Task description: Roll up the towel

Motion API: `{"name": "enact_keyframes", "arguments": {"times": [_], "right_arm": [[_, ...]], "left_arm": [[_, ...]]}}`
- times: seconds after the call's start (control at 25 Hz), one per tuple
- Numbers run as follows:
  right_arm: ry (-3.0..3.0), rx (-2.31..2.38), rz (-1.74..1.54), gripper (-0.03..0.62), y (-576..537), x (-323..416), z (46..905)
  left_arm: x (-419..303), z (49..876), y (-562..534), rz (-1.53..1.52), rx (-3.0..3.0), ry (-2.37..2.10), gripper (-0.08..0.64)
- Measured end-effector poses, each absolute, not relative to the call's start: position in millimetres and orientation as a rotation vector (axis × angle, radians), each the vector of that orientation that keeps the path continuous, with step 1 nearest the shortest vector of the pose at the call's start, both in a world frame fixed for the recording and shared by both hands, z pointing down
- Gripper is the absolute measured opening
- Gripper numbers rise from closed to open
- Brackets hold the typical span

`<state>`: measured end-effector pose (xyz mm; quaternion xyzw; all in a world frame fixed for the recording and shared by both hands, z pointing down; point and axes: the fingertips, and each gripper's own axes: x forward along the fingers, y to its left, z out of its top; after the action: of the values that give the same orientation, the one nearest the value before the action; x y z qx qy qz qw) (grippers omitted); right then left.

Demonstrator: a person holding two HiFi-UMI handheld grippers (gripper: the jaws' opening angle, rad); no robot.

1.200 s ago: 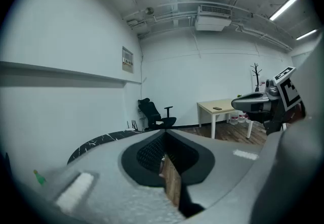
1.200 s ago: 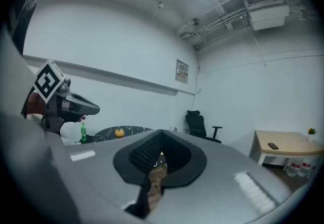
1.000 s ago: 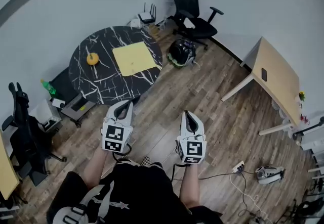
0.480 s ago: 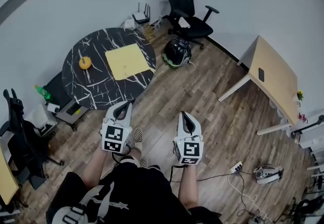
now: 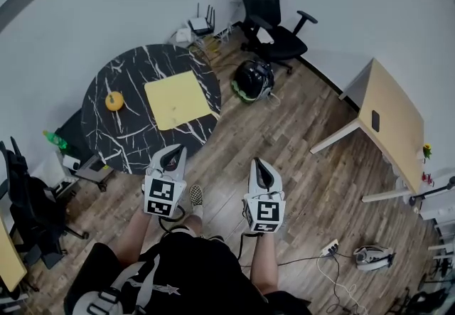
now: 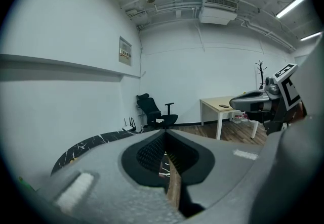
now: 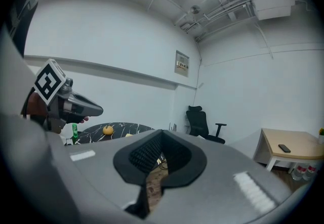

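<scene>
A: What is seen around the marble counter point(image 5: 128, 129)?
B: An orange point(image 5: 114, 101) is set beside the yellow towel point(image 5: 178, 99), and an office chair point(image 5: 274, 22) is placed behind. The wall sign point(image 6: 125, 50) cannot be read.
A: And the towel?
B: It is laid flat on the counter, well ahead of the left hand-held gripper point(image 5: 173, 153) and the right hand-held gripper point(image 5: 260, 164). Both are closed on nothing.

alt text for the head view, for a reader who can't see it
From above, a person on a wood floor holds the left gripper and right gripper, both shut, toward a round black marble table bearing a flat yellow towel and an orange fruit.
</scene>
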<state>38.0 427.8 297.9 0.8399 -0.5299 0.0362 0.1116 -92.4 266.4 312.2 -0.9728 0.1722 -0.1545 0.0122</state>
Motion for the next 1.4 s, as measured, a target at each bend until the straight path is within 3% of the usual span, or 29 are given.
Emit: {"name": "enact_keyframes", "arguments": {"times": [0.6, 1.4], "right_arm": [[-1.702, 2.322, 0.159, 0.006, 272, 123, 314], [-1.918, 2.050, 0.191, 0.006, 156, 122, 348]], "left_arm": [[-20, 336, 134, -0.563, -3.060, 0.707, 0.009], [-54, 372, 62, -0.654, -3.019, 1.071, 0.009]]}}
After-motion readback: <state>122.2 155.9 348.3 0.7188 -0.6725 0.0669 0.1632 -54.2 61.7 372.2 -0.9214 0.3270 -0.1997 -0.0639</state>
